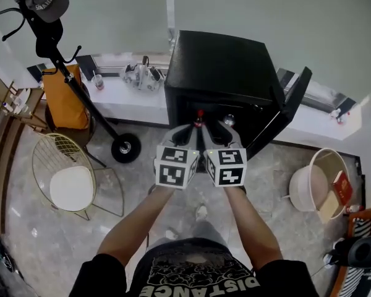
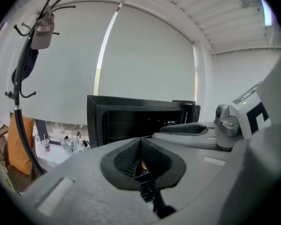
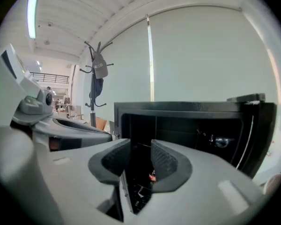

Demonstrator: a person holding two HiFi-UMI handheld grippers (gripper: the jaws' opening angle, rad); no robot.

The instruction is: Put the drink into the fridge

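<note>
standing at the far left, a coat rack (image 1: 62, 67) carries a cap (image 1: 46, 2), with a wire chair (image 1: 71, 178) below it. the left gripper (image 2: 140, 149) has its jaws pressed together, pad against pad. just past its tips the drink (image 1: 200, 114), a red-capped bottle, seems to stand inside the black fridge (image 1: 222, 67), though shadow hides most of it. the right gripper (image 3: 140, 156), just beside the left, has its jaws apart, gripping nothing. the fridge door (image 1: 287, 107) hangs open at right, near a white bucket (image 1: 304, 187).
</note>
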